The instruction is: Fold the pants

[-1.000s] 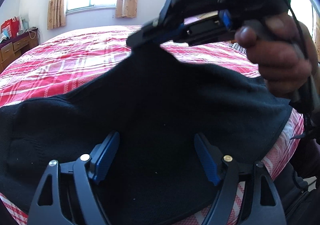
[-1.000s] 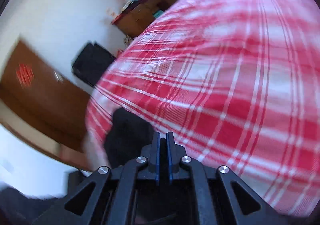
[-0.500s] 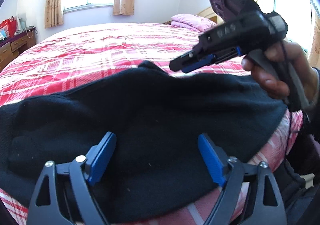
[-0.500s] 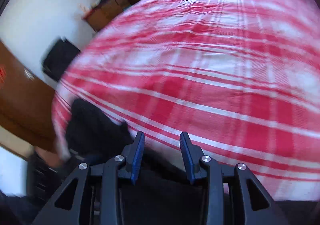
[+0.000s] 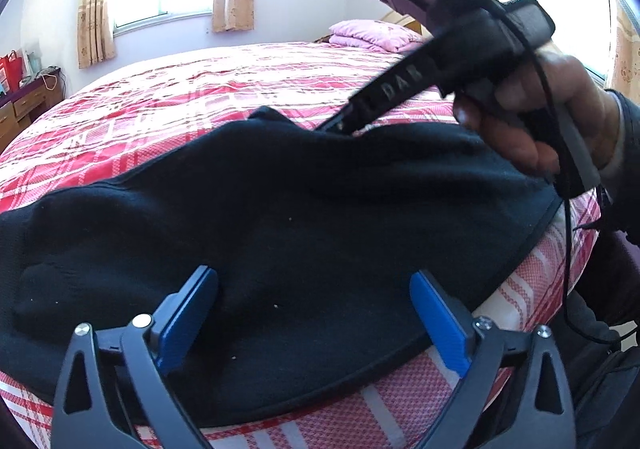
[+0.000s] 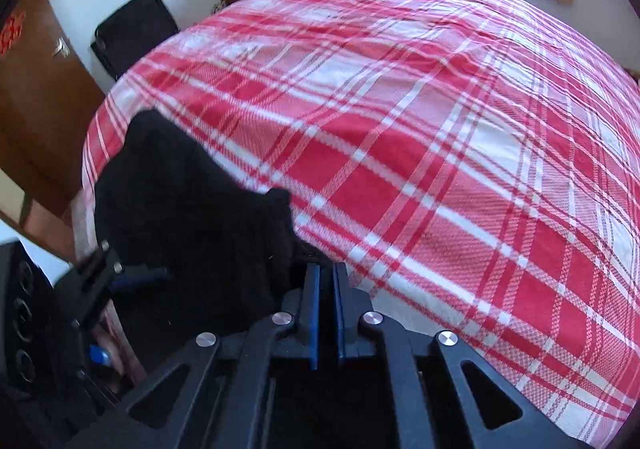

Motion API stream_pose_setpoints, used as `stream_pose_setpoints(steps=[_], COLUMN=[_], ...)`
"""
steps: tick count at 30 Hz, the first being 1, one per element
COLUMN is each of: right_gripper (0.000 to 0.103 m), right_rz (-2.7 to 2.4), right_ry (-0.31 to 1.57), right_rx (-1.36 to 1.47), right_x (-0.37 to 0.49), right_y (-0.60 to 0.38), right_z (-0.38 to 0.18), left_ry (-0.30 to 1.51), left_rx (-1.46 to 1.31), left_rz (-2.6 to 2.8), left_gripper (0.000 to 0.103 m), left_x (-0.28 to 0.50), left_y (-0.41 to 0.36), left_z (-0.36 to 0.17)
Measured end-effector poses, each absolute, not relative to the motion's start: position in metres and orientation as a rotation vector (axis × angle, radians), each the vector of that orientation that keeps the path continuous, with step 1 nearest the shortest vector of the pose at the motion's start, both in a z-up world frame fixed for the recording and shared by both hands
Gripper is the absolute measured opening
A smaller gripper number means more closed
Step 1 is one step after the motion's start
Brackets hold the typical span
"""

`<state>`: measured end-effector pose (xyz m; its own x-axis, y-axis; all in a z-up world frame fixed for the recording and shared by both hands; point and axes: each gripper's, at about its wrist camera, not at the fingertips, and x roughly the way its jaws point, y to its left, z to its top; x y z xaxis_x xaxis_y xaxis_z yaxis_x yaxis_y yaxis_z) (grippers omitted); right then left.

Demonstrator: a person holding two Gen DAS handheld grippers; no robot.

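Right gripper [image 6: 325, 281], nearly closed, noses the pants' [image 5: 280, 217] far edge; left gripper [image 5: 312, 313] gapes, empty, above the near edge.

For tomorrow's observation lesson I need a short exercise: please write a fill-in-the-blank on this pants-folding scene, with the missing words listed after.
1. The pants are ____ in colour.
2. The left gripper hovers over the pants with its jaws ____.
3. The right gripper has its blue fingers nearly ____.
4. The bedspread has a red and white ____ pattern.

Missing words: black; open; shut; plaid
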<state>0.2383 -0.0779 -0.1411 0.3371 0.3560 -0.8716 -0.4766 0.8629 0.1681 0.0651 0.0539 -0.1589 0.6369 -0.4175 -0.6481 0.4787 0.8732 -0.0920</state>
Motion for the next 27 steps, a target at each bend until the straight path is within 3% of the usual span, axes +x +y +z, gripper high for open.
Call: stream_pose_setpoints(steps=[7,11,12,14,15,21,27], right_gripper=[0.005,0.01,0.013,0.037,0.038,0.038,0.038], right_rz=[0.563,0.446,0.428,0.389,0.375,0.357,0.354], right_ry=[1.098,1.038,1.019,1.003,1.002,1.081,1.076], right_rx=[-0.045,-0.008,0.002,-0.039,-0.072,-0.17,-0.048], right_x=[0.24,0.219,0.209,0.183,0.168,0.107,0.088], right_y=[-0.092,-0.126,-0.135,-0.147,-0.15,-0.149,-0.167], right_z=[-0.145,-0.116,-0.109,-0.101,-0.1,-0.132,-0.144], left_ry=[0.718,0.733,0.735,0.751,0.757,0.784,0.82], left_rx=[0.108,0.094,0.089,0.069,0.064,0.11,0.159], left_rz=[-0.507,-0.512,-0.513,-0.511,-0.506,-0.465,-0.423], left_gripper=[0.101,0.101,0.101,0.101,0.101,0.101,0.101], left_x=[0.06,0.066,0.064,0.065,0.065,0.067,0.071], left_y=[0.052,0.049,0.05,0.053,0.054,0.046,0.036], left_z=[-0.156,-0.154,-0.153,-0.154,-0.154,-0.156,-0.156])
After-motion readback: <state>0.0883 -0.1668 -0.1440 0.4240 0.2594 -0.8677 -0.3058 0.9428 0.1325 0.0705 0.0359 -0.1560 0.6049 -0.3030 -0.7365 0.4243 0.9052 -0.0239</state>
